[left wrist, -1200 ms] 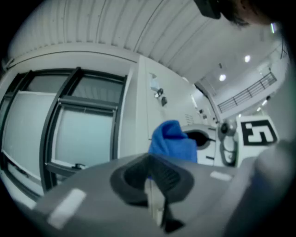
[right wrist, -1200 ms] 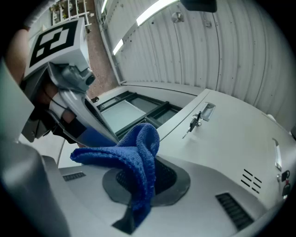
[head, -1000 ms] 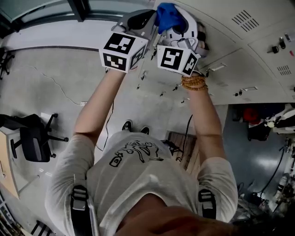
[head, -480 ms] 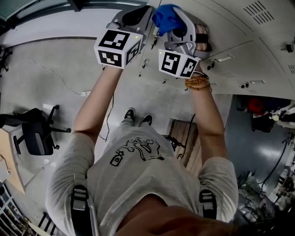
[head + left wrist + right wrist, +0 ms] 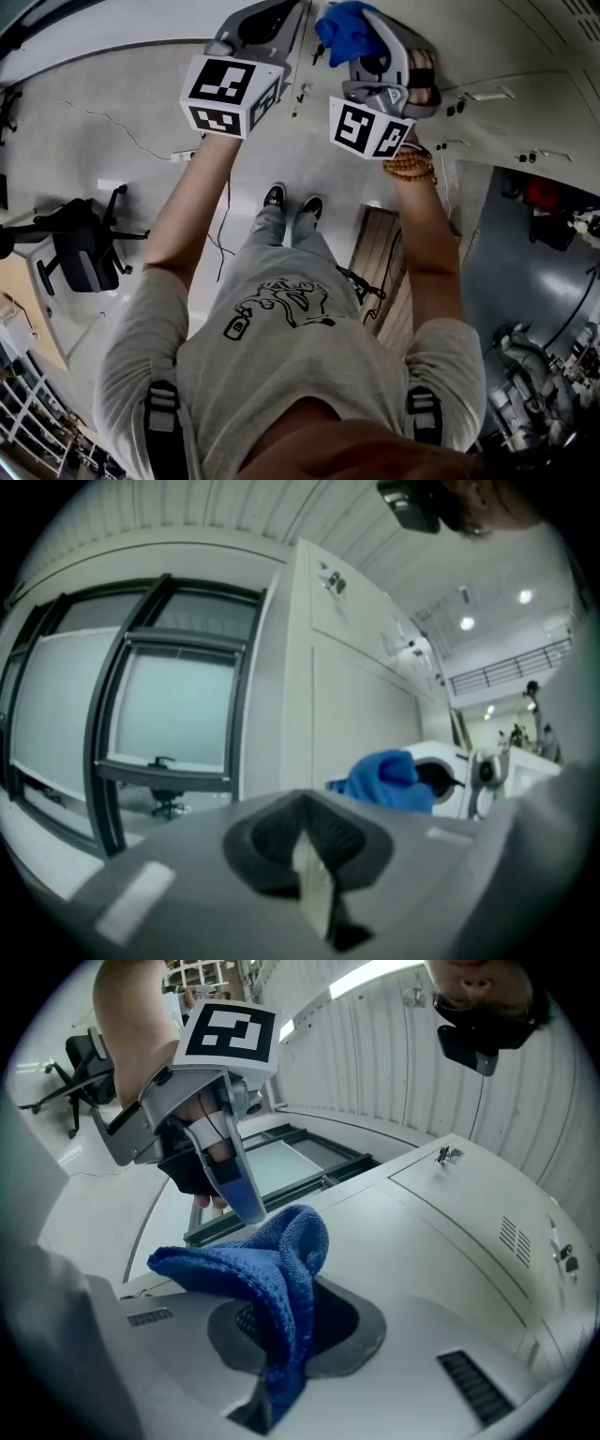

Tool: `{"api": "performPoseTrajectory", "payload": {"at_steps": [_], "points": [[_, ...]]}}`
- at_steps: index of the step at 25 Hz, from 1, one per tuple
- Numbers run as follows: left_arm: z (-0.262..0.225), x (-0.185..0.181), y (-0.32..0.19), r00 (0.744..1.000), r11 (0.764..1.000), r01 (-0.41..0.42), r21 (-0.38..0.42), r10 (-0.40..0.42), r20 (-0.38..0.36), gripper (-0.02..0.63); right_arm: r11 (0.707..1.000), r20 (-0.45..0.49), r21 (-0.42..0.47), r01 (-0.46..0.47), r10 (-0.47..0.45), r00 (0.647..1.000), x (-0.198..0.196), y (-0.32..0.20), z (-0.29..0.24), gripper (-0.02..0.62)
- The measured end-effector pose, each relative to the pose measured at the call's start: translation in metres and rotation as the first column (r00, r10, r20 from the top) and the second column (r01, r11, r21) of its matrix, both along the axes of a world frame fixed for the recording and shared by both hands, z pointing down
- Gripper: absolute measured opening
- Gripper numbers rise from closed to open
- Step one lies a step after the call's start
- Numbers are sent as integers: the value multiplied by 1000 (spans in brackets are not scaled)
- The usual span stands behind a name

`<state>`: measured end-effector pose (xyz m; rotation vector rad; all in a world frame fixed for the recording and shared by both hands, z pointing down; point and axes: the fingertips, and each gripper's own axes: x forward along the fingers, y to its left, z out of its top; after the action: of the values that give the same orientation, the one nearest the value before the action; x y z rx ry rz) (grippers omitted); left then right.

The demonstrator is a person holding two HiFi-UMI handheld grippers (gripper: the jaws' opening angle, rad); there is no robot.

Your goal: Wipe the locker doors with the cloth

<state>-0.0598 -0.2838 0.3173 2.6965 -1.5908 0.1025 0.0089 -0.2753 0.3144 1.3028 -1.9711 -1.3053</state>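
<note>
A black office chair point(image 5: 82, 251) is seen at left on the pale floor point(image 5: 66, 150), next to a light wood tabletop point(image 5: 23, 300) edge. A thin cable point(image 5: 111, 126) is laid across the floor. Slatted wooden boards point(image 5: 378, 267) are seen right of centre. A dark-framed window point(image 5: 173, 705) and lit ceiling lights point(image 5: 466, 622) are shown in the left gripper view.

**Pale floor, sparsely occupied**

The smooth grey floor point(image 5: 56, 169) carries a black office chair point(image 5: 80, 248) at the left, resting on its star base. A thin cable point(image 5: 122, 129) trails across the open part. The person's two dark shoes point(image 5: 291, 202) stand mid-floor. Just beside them lies a slatted wooden panel point(image 5: 380, 258). The pale lockers point(image 5: 525, 103) run along the right.
</note>
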Motion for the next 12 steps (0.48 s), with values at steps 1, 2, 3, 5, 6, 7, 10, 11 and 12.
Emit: {"api": "performPoseTrajectory", "payload": {"at_steps": [1, 2, 3, 5, 6, 7, 10, 11, 12], "points": [[8, 3, -1, 1000, 1000, 0, -11, 0, 0, 2, 1000, 11, -14, -5, 5, 1000, 6, -1, 11, 29], [17, 5, -1, 1000, 1000, -1, -21, 1, 1, 2, 1000, 20, -27, -10, 11, 1000, 10, -3, 22, 29], [25, 6, -1, 1000, 1000, -1, -30, 1, 2, 2, 999, 28, -39, -15, 16, 999, 13, -4, 33, 29], [43, 6, -2, 1000, 999, -1, -49, 2, 6, 2, 998, 38, -67, -22, 25, 999, 16, -6, 55, 29], [52, 6, -2, 1000, 998, -2, -58, 3, 8, 2, 996, 42, -83, -24, 27, 999, 16, -7, 66, 29], [61, 6, -2, 1000, 998, -3, -67, 4, 11, 2, 995, 47, -99, -25, 29, 998, 16, -8, 78, 29], [85, 10, -2, 1000, 996, -8, -90, 9, 19, 2, 990, 69, -138, -26, 36, 997, 17, -11, 107, 29], [92, 11, -2, 1000, 995, -8, -98, 10, 21, 2, 989, 78, -147, -26, 38, 996, 18, -12, 114, 29], [100, 11, -1, 1000, 994, -7, -107, 10, 23, 2, 988, 85, -154, -25, 39, 996, 18, -12, 122, 29]]}}
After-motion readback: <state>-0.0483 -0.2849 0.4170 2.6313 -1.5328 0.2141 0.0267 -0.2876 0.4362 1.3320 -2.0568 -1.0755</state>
